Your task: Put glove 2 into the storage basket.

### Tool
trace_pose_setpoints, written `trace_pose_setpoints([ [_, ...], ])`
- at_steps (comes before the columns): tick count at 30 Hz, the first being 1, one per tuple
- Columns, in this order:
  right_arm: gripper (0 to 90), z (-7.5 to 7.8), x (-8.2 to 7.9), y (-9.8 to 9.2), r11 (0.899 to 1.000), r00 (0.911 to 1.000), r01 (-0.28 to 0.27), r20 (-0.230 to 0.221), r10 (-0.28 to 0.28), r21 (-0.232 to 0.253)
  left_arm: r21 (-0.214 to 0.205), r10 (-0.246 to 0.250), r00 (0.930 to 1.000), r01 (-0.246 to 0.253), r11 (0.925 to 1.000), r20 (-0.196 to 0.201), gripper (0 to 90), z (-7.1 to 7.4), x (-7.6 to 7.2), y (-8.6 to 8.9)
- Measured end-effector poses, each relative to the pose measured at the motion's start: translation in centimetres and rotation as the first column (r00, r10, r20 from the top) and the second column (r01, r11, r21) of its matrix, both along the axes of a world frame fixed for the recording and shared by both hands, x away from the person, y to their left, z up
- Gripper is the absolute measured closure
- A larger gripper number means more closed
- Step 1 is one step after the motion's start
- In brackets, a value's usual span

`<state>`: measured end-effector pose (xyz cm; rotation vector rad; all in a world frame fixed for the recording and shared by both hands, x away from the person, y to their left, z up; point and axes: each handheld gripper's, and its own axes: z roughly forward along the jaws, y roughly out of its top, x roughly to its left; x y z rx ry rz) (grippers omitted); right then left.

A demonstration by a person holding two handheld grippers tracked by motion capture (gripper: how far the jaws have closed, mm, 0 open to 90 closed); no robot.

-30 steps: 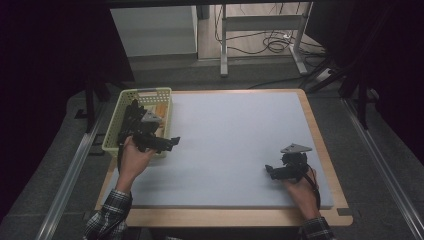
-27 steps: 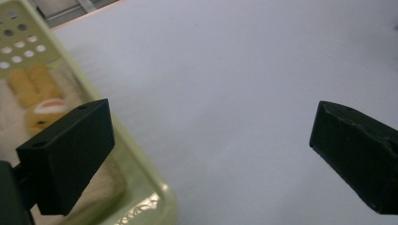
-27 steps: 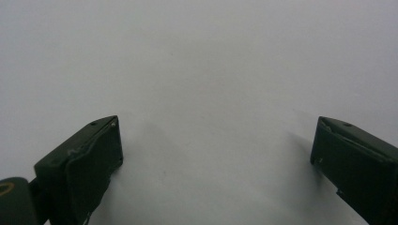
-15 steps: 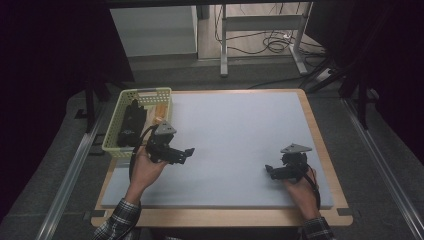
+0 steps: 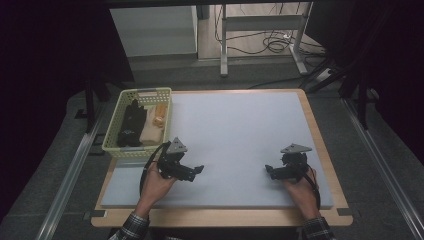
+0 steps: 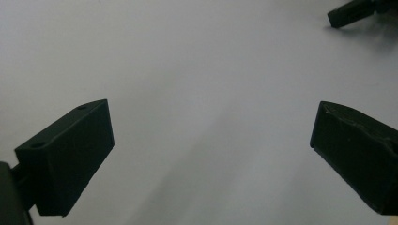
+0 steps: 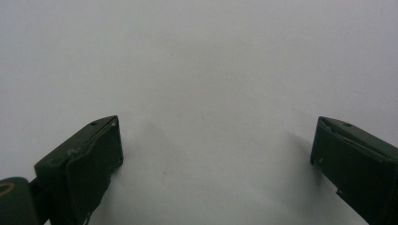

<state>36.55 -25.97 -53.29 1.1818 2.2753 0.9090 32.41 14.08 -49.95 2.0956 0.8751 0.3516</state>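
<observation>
Two grippers rest low over the pale grey mat (image 5: 240, 135) in the high view, both empty. The left gripper (image 5: 196, 171) sits near the mat's front left corner, just below the yellow basket (image 5: 112, 131), its tips pointing toward the middle of the table. The right gripper (image 5: 270, 171) sits near the front right, pointing back toward the left one, the two well apart. The basket stands at the left edge of the table and holds a black folded item (image 5: 129, 125), a beige folded cloth (image 5: 152, 129) beside it, and a small orange thing (image 5: 160, 119) at the far end; what exactly these are is too small to tell. Nothing else lies on the mat, so I judge the packing into the basket to be done or very nearly so, with the hands drawn back to a resting spot.

In the left gripper view, the left gripper (image 6: 211, 150) stands wide apart with only bare mat between its jaws; the tip of the other gripper shows at the top right corner.

In the right gripper view, the right gripper (image 7: 216, 164) is likewise spread wide over bare mat, with nothing between its jaws.

What is left, if anything, looks like no more than setting the tools down.
</observation>
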Motion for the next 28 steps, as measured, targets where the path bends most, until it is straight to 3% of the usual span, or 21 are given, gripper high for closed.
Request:
trace_pose_setpoints([
  [10, 2.2, 0.0, 0.0, 0.0, 1.0, 1.0, 0.0, 0.001, 0.0, -0.002, 0.015, 0.003, 0.9994, -0.002, 0.9999, -0.035, 0.4, -3.5, -0.8, 0.1],
  [15, 2.2, 0.0, 0.0, 0.0, 1.0, 1.0, 0.001, 0.002, -0.001, -0.002, 0.069, 0.012, 0.999, -0.009, 0.9976, -0.042, 0.4, -4.8, -1.1, -0.1],
  [19, 2.2, 0.0, 0.0, 0.0, 1.0, 1.0, 0.001, 0.002, -0.001, -0.002, 0.124, 0.008, 0.9993, -0.004, 0.9923, -0.035, 1.1, -4.9, -1.2, -0.6],
  [23, 2.2, 0.0, 0.0, 0.0, 1.0, 1.0, 0.0, 0.004, 0.0, -0.003, 0.101, 0.01, 0.9965, -0.001, 0.9949, -0.083, 0.2, -4.9, -0.8, -0.4],
  [28, 2.3, 0.0, 0.0, 0.0, 1.0, 1.0, 0.001, 0.0, -0.001, 0.0, 0.103, 0.009, 0.9967, -0.001, 0.9947, -0.08, 0.1, -5.0, -0.8, -0.4],
])
